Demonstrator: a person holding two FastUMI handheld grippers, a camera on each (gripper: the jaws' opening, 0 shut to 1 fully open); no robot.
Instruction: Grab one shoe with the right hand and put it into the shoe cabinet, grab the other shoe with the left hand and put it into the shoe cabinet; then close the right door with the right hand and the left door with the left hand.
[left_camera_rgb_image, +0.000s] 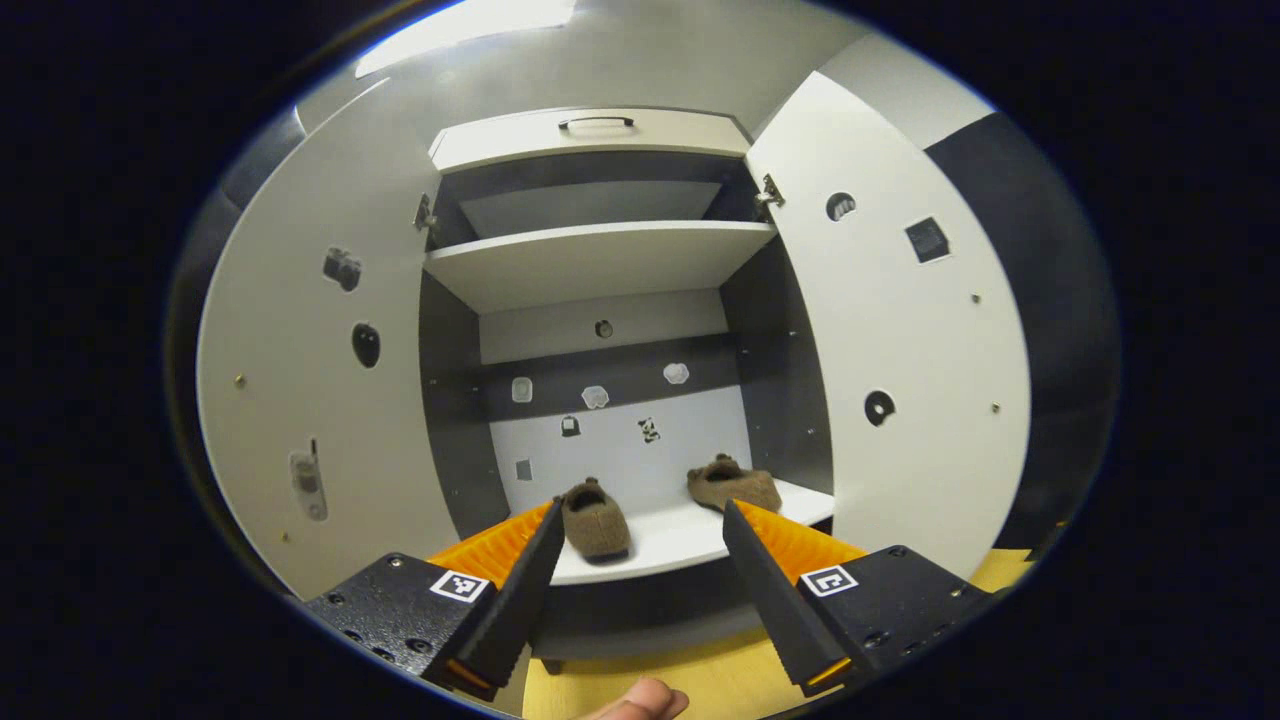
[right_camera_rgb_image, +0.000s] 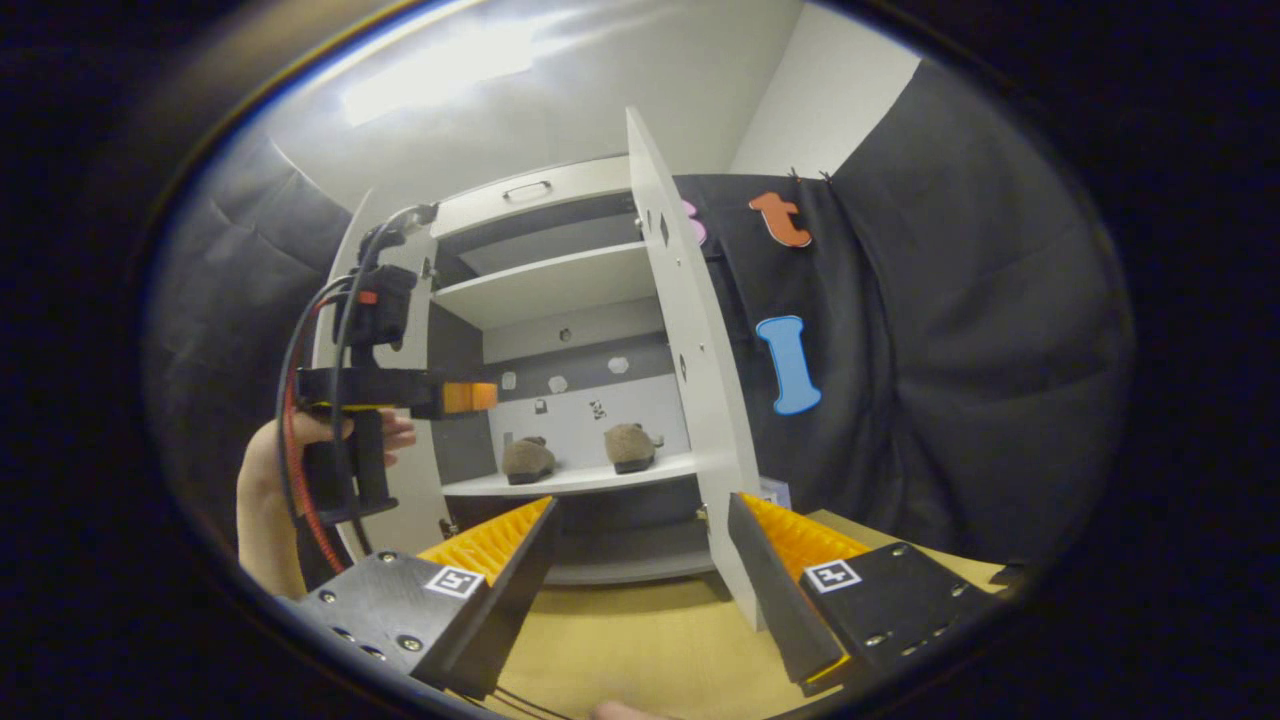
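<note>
Two brown fuzzy shoes rest on the bottom shelf (left_camera_rgb_image: 680, 545) of the open shoe cabinet: one at the left (left_camera_rgb_image: 595, 520) (right_camera_rgb_image: 528, 460), the other at the right (left_camera_rgb_image: 733, 485) (right_camera_rgb_image: 630, 447). Both white doors stand wide open, the left door (left_camera_rgb_image: 320, 400) and the right door (left_camera_rgb_image: 900, 350) (right_camera_rgb_image: 690, 380). My left gripper (left_camera_rgb_image: 642, 510) is open and holds nothing, a little in front of the shelf; a hand (right_camera_rgb_image: 270, 470) holds it (right_camera_rgb_image: 470, 397) up by the left door. My right gripper (right_camera_rgb_image: 641, 500) is open too. The right door's lower edge falls in its gap, close to the right finger.
An empty upper shelf (left_camera_rgb_image: 600, 250) and a drawer with a dark handle (left_camera_rgb_image: 595, 123) sit above the shoes. Small stickers dot the doors and back panel. Yellow wooden floor (right_camera_rgb_image: 620, 640) lies before the cabinet. Black cloth wall (right_camera_rgb_image: 950, 400) hangs right of the right door.
</note>
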